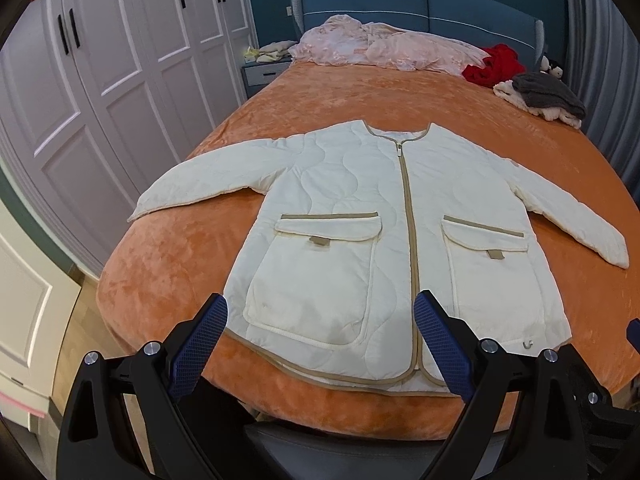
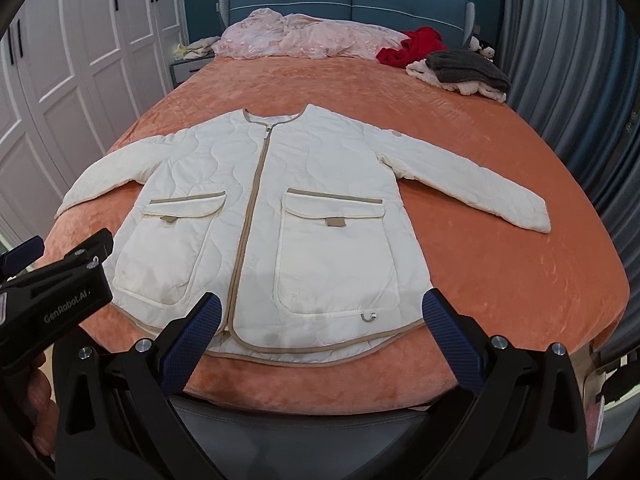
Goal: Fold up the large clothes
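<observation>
A cream quilted jacket with tan trim, a closed zip and two flap pockets lies flat, front up, on the orange bed, sleeves spread to both sides. It also shows in the right wrist view. My left gripper is open and empty, held above the hem over the left pocket. My right gripper is open and empty, held above the hem over the right pocket. The left gripper also shows from the side at the left of the right wrist view.
A pink quilt lies bunched at the headboard. Red, grey and white clothes are piled at the far right of the bed. White wardrobes stand along the left, grey curtains along the right. The bed's foot edge is just under the grippers.
</observation>
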{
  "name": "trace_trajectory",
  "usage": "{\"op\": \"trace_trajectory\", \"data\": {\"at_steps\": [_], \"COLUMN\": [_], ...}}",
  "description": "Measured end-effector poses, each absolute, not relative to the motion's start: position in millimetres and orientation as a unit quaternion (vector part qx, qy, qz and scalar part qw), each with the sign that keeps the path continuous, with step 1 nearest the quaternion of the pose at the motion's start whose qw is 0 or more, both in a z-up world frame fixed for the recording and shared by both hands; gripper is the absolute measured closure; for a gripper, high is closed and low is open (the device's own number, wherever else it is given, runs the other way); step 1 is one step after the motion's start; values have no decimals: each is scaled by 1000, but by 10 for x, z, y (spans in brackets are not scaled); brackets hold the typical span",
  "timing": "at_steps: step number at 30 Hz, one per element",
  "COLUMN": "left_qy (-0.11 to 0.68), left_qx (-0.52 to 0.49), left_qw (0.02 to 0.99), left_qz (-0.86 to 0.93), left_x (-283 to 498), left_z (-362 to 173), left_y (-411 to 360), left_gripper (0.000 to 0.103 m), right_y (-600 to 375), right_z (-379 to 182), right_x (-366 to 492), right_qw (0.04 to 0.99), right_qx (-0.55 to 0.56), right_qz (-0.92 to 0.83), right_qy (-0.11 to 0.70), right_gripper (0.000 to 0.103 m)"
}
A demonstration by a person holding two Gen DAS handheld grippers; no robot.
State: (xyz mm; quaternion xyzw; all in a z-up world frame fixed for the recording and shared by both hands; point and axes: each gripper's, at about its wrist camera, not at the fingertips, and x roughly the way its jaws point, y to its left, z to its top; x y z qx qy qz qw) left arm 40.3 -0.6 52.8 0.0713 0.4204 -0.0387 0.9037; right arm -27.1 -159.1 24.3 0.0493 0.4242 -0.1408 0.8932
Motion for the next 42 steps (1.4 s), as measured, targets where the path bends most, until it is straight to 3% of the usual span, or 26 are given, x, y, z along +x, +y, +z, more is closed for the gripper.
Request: {"op": "trace_trajectory", "data": {"at_steps": [26, 33, 42], "left_qy": [426, 434, 449], "left_qx": [64, 46, 30], "left_qw": [902, 899, 893], "left_qz": [-28, -27, -20], "left_x": [427, 555, 915], "left_z": [491, 437, 296], "left_y": [57, 51, -13], "left_gripper": [11, 11, 11], "right_y": [-1660, -2406, -3989], "right_z": [230, 68, -124], "right_x": [-210, -116, 114], "right_qw": [891, 882, 881], "right_qx": [54, 117, 187], "right_qz": [-140, -172, -244], "right_qy": [429, 423, 359], "right_gripper": [5, 5, 5]}}
